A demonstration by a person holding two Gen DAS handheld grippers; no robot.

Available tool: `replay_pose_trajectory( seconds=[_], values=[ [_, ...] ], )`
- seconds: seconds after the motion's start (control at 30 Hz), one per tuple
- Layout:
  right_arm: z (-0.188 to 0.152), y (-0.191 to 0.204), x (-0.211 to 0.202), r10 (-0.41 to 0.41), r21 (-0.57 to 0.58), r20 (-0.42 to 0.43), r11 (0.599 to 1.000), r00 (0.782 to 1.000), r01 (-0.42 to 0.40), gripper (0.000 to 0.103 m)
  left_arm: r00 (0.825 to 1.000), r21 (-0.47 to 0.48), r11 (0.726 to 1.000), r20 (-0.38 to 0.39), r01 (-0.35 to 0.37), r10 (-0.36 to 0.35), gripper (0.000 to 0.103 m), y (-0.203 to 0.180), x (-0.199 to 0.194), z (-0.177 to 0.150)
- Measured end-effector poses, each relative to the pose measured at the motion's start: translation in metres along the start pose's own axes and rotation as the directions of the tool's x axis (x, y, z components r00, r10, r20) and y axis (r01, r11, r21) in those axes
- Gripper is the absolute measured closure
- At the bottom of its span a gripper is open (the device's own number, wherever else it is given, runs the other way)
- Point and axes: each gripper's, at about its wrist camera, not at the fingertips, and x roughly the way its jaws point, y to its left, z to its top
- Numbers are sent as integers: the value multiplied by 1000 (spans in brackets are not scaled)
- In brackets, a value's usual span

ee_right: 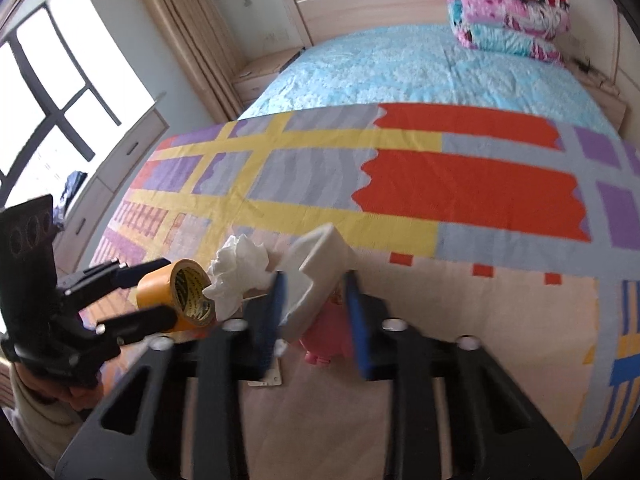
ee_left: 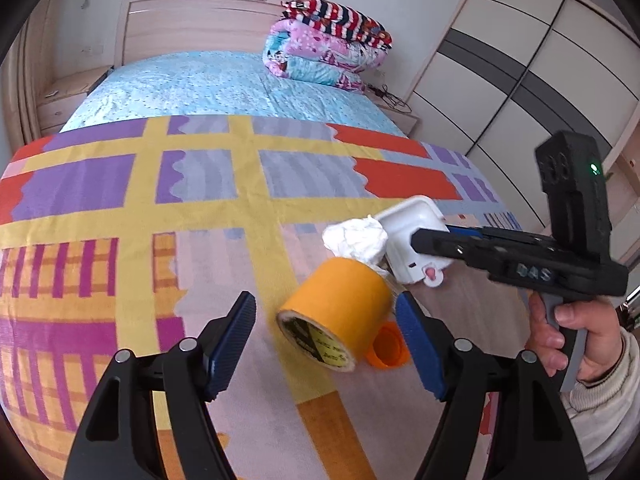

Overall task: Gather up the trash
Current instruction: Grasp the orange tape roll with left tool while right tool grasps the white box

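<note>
A crumpled white tissue [ee_left: 356, 240] lies on the colourful blanket [ee_left: 160, 208] next to a yellow tape roll [ee_left: 340, 316] and an orange cap [ee_left: 386, 346]. My left gripper [ee_left: 328, 344] is open, its jaws on either side of the tape roll. My right gripper [ee_right: 316, 312] is shut on a small white bin [ee_right: 316, 276], held just above the blanket to the right of the tissue [ee_right: 238, 270]. The bin [ee_left: 412, 240] and the tape roll [ee_right: 176, 296] show in both views.
A pink toy [ee_right: 324, 340] lies under the bin. Folded quilts [ee_left: 328, 44] sit at the head of the bed by the headboard [ee_left: 192, 20]. A wardrobe [ee_left: 540, 80] stands to the right, a window [ee_right: 52, 92] to the left.
</note>
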Motion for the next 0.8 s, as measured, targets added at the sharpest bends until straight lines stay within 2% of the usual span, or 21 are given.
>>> replay_pose_trajectory(
  seconds=[0.03, 0.07, 0.2, 0.47, 0.8],
  values=[
    [0, -1, -1, 1, 5, 8, 1000, 1000, -1, 90, 1000, 13, 1000, 3, 3, -3, 44, -3, -1, -1],
    [-1, 0, -3, 3, 2, 14, 1000, 1000, -3, 93, 1000, 20, 1000, 4, -1, 1, 49, -4, -2, -1],
    [-2, 2, -10, -7, 3, 39, 1000, 999, 7, 97, 999, 41, 999, 31, -33, 32, 55, -10, -9, 0],
    [0, 6, -32, 10, 13, 80, 1000, 997, -11, 97, 997, 46, 998, 65, -48, 45, 56, -21, -36, -1],
    [-18, 15, -66, 9, -1, 108, 1000, 994, -9, 97, 995, 79, 995, 85, -53, 46, 57, -47, -66, -13]
  ],
)
